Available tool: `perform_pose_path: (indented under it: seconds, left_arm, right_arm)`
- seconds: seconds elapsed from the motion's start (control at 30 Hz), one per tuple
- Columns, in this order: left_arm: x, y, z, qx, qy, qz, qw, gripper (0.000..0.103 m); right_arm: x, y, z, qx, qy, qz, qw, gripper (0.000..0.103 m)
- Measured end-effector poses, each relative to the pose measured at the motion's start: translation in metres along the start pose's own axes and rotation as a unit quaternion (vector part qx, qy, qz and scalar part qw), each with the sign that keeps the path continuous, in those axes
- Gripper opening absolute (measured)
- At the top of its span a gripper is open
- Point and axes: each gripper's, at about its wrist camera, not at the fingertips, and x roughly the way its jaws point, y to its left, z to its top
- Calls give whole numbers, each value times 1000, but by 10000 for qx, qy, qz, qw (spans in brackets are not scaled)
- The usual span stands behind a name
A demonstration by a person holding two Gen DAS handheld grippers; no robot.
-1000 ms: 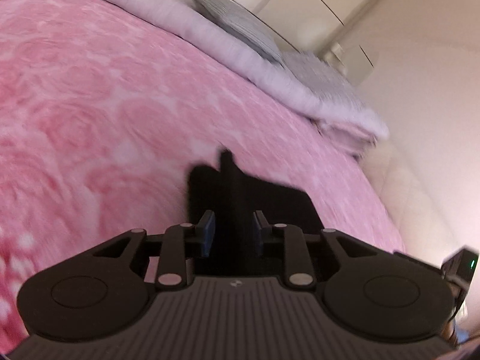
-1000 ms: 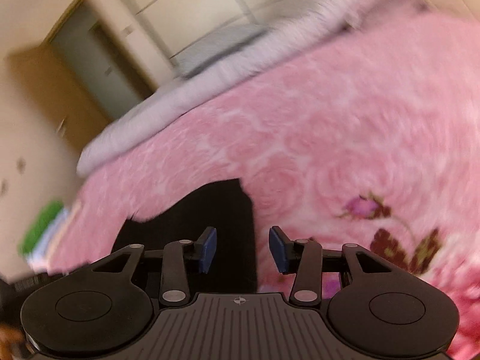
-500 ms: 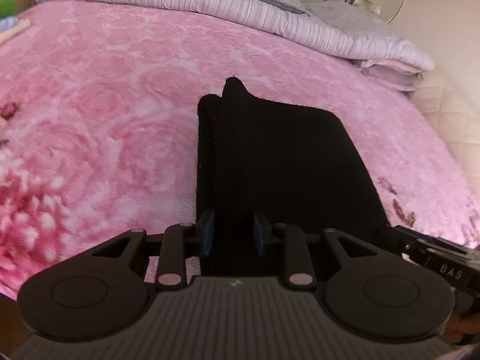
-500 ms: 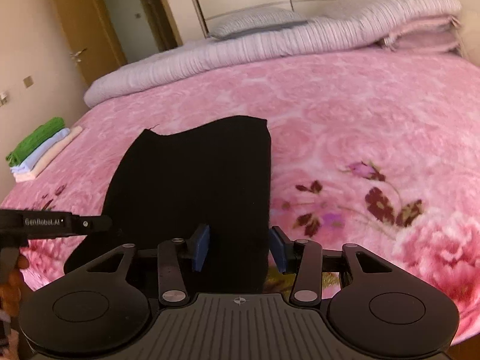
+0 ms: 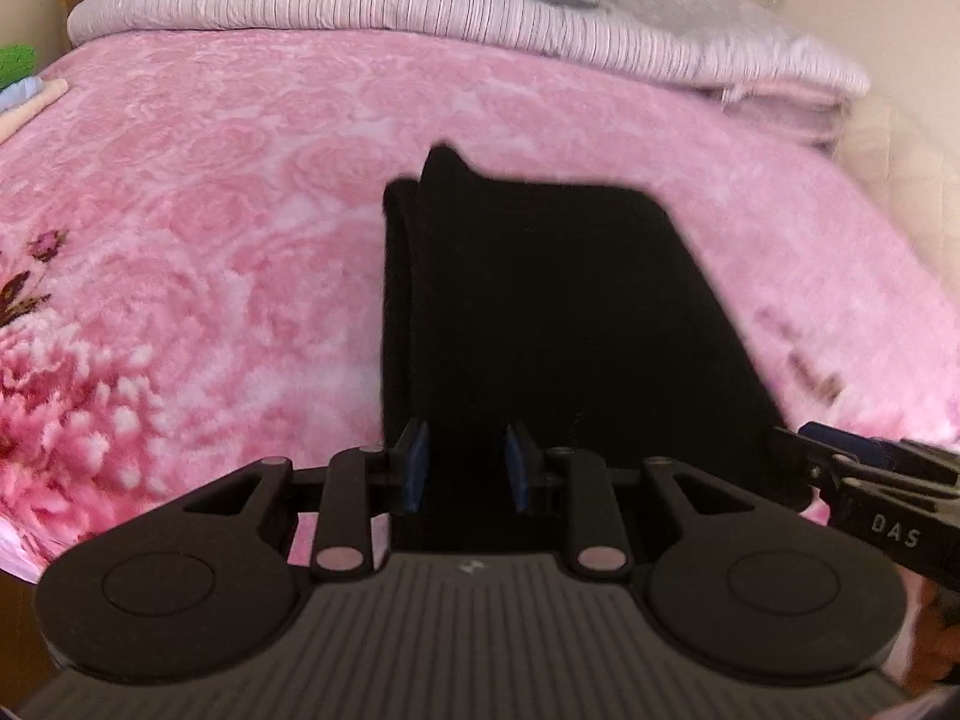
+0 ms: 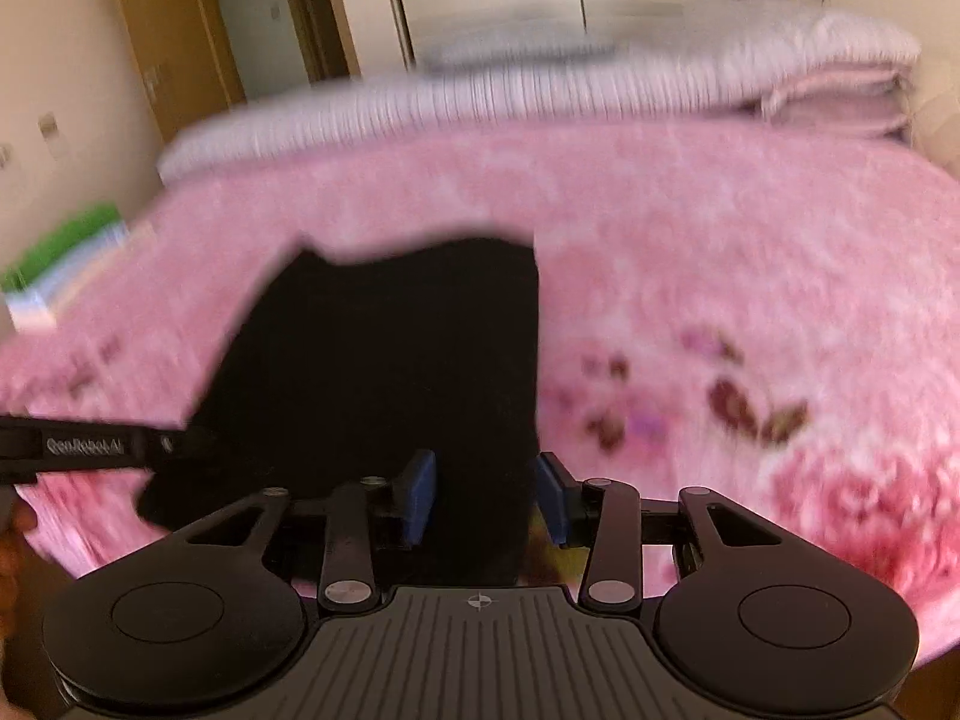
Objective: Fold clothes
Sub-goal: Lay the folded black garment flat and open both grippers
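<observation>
We have the black garment (image 5: 540,312) flat on the pink blanket (image 5: 210,210), left gripper (image 5: 465,465) jaws opening and right gripper (image 6: 486,498) jaws closing over its near hem, probably to square the fold.

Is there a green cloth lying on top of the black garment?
No, the green cloth lies at the bed's far left edge, apart from the black garment.

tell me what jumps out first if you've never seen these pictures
A black garment lies folded on a pink flowered blanket, stark against it. Its near edge runs between the blue pads of both the left hand-held gripper and the right hand-held gripper. Striped bedding sits at the far end.
</observation>
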Motion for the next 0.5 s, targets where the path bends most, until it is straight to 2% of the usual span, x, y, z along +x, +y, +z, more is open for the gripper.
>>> perform_pose_path:
  seconds: [0.03,0.13,0.27,0.37,0.5]
  left_arm:
    - [5,2,-5,-25,-30,57,10000,24]
    - [3,13,-4,-318,25,-70,9995,25]
    - [-20,15,-5,-382,50,-105,9992,23]
    - [-38,10,-13,-344,52,4,9994,23]
    - [-56,1,-26,-257,137,143,9995,24]
  right_arm:
    - [3,1,-2,-31,-12,-13,10000,41]
    - [6,0,-3,-20,-11,-29,10000,42]
    - [-11,-16,2,622,8,96,9980,42]
    - [-31,-14,-3,757,-72,-91,9971,44]
    - [-45,-7,-8,838,98,-445,9954,47]
